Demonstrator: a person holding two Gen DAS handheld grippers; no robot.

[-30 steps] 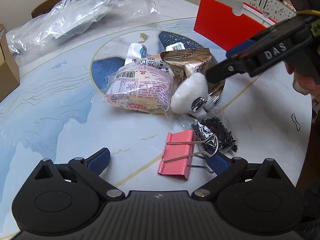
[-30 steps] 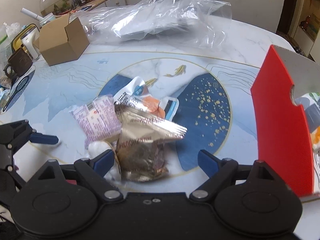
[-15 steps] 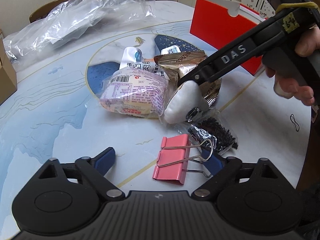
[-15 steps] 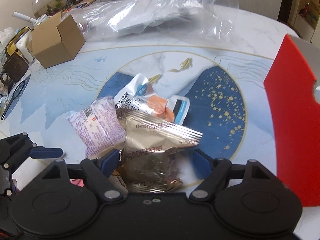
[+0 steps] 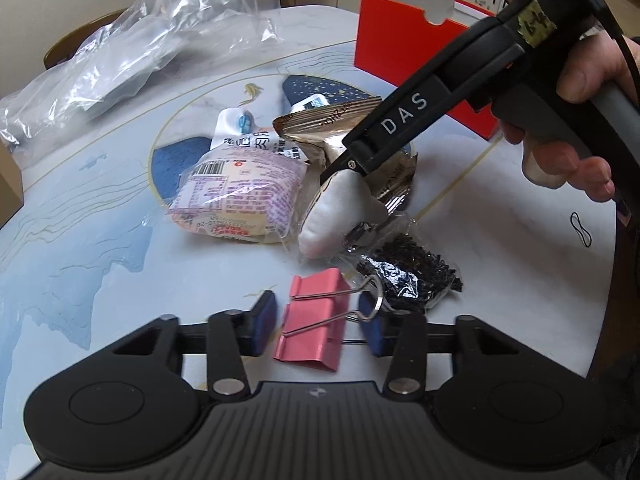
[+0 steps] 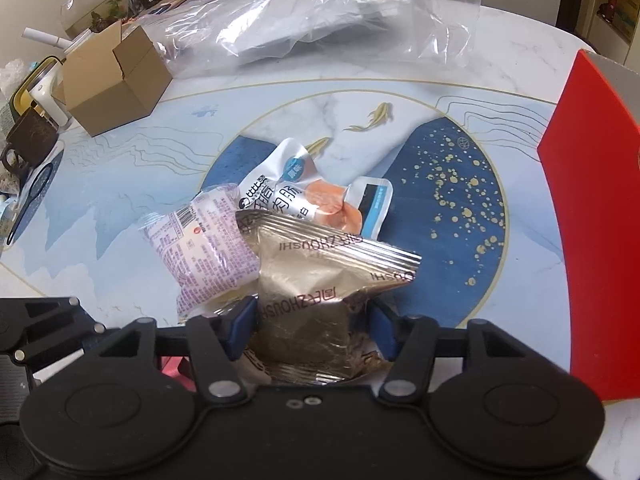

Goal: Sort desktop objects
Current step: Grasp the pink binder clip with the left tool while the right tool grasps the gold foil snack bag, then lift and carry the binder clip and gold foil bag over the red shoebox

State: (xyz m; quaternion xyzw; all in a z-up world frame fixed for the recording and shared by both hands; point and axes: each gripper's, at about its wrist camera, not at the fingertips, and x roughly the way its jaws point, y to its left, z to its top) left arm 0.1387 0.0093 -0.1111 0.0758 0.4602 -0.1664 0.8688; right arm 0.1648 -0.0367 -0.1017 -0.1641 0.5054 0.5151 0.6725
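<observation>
A pink binder clip (image 5: 316,316) lies on the table between the blue pads of my left gripper (image 5: 318,322), whose jaws are open and stand close on either side of it. My right gripper (image 6: 312,330) is open around a gold foil snack packet (image 6: 316,280), with its pads at the packet's sides. In the left wrist view the right gripper (image 5: 348,160) reaches down onto the gold packet (image 5: 332,128). A pink-and-white wrapped snack (image 5: 240,200), a white pouch (image 6: 288,188), a white plush toy (image 5: 332,216) and a bag of black bits (image 5: 408,276) lie clustered there.
A red open box (image 5: 404,36) stands at the back right; it also shows in the right wrist view (image 6: 596,216). A crumpled clear plastic bag (image 6: 320,12) lies at the far side. A cardboard box (image 6: 116,80) sits far left. A black rubber band (image 5: 580,228) lies near the table edge.
My left gripper has moved forward and narrowed until its pads flank the pink binder clip. My right gripper has moved down and forward and narrowed around the gold packet.
</observation>
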